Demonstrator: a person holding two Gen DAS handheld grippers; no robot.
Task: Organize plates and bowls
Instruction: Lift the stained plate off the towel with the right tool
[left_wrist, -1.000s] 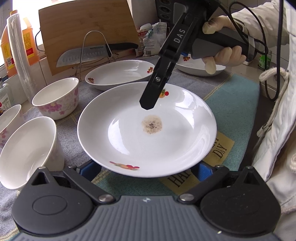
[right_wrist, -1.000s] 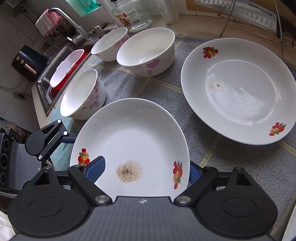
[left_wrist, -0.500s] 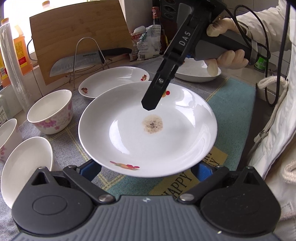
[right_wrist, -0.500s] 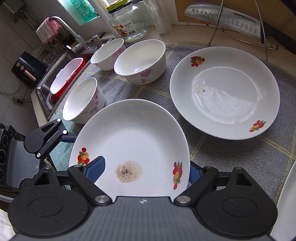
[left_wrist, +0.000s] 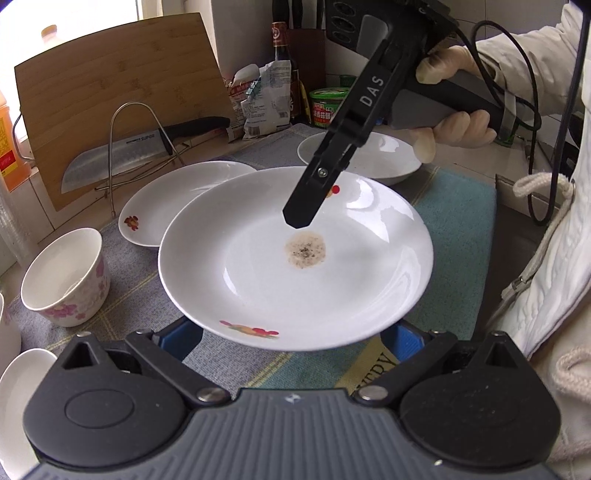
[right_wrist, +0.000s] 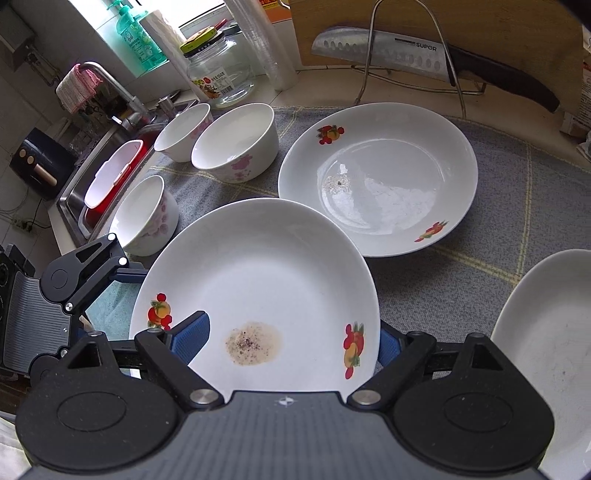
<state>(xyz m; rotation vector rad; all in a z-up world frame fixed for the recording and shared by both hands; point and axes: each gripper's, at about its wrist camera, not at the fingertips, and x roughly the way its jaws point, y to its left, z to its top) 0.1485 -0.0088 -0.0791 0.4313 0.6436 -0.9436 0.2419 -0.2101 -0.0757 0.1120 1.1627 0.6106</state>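
Observation:
A white plate (left_wrist: 258, 288) with fruit prints and a brown stain is off the grey mat and carried between both grippers. My left gripper (left_wrist: 291, 339) reaches under its near rim with jaws wide; the plate hides both pads, so contact is unclear. The right gripper (right_wrist: 290, 339) straddles the opposite rim of the plate (right_wrist: 266, 266). One of its blue pads (right_wrist: 192, 332) lies on the plate's upper face. The other sits behind the rim. From the left wrist view its upper finger (left_wrist: 317, 177) ends just above the stain.
A second plate (right_wrist: 376, 177) lies on the mat just beyond, a third plate (right_wrist: 546, 350) at the right. Three flowered bowls (right_wrist: 236, 144) stand by the sink (right_wrist: 74, 184). A knife (right_wrist: 388, 51) on a wire rack, a cutting board (left_wrist: 110, 92) and a glass jar (right_wrist: 218, 70) line the back.
Both grippers have carried the plate up and to the right. The bowls have slid away to the left and the third plate has come into the right wrist view.

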